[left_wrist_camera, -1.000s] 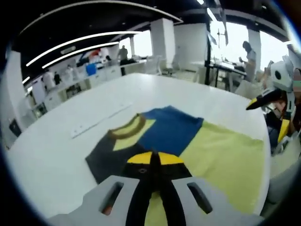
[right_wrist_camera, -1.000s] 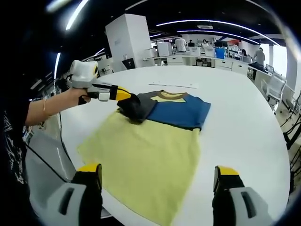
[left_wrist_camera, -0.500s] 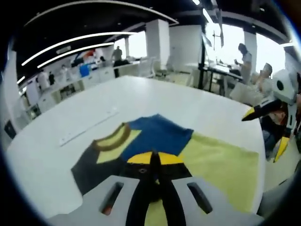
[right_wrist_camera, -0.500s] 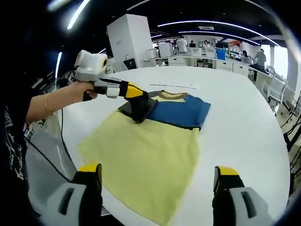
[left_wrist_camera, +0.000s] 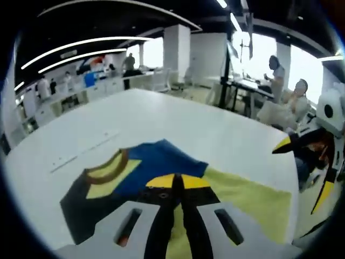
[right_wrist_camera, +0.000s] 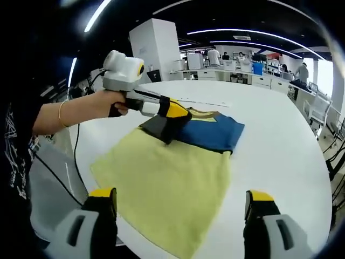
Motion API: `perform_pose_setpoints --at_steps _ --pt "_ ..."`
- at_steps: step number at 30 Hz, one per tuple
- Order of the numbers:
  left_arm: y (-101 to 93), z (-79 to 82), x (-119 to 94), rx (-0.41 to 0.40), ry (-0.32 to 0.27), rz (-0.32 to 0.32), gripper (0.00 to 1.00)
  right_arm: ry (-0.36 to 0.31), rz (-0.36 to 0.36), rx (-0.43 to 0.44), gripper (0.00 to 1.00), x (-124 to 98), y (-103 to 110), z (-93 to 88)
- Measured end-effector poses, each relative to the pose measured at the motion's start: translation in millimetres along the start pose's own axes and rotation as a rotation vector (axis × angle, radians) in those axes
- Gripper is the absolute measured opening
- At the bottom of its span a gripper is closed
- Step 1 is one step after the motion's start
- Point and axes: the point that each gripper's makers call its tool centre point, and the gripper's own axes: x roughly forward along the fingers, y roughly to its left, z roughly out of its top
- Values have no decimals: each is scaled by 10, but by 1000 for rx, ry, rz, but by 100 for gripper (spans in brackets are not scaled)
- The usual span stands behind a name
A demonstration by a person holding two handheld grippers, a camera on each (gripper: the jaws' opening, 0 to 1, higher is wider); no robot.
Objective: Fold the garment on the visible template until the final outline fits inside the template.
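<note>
A garment with a yellow body (right_wrist_camera: 167, 172), blue chest (right_wrist_camera: 213, 132), brown collar (left_wrist_camera: 108, 168) and dark grey sleeve (right_wrist_camera: 159, 127) lies on the round white table (right_wrist_camera: 280, 145). In the left gripper view my left gripper (left_wrist_camera: 177, 181) is shut, its yellow tips pinching the fabric over the blue and yellow panels. From the right gripper view, the left gripper (right_wrist_camera: 180, 114), held by a hand, lifts the dark sleeve over the garment's shoulder. My right gripper (right_wrist_camera: 180, 202) stands open at the near hem, with nothing between its jaws.
A thin white strip (left_wrist_camera: 81, 151) lies on the table beyond the collar, and is also seen as the strip (right_wrist_camera: 202, 101) in the right gripper view. The table edge (right_wrist_camera: 81, 178) runs close to the yellow hem. People, desks and a white pillar (right_wrist_camera: 156, 51) stand far behind.
The left gripper has risen and carried the dark sleeve inward over the garment, toward the blue chest. The right gripper has stayed open in place.
</note>
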Motion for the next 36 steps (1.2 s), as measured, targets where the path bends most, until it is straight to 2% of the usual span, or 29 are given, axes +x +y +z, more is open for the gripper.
perform_pose_setpoints --at_steps 11,17,21,28,33,36 --pt "-158 -58 330 -55 16 -65 0 38 -17 20 99 -16 -76 -138" --pt "-204 -90 414 -88 16 -76 2 43 -13 23 99 -9 -88 -162" --pt "-234 -79 434 -104 2 -87 10 47 -10 20 99 5 -85 -160" --pt "-268 -13 397 -71 -50 -103 26 43 -8 18 99 24 -88 -145" --pt "-239 -53 317 -51 -69 -88 41 44 -7 20 99 34 -75 -145" --pt "-188 -124 256 -7 -55 -59 45 46 -4 22 99 44 -57 -151"
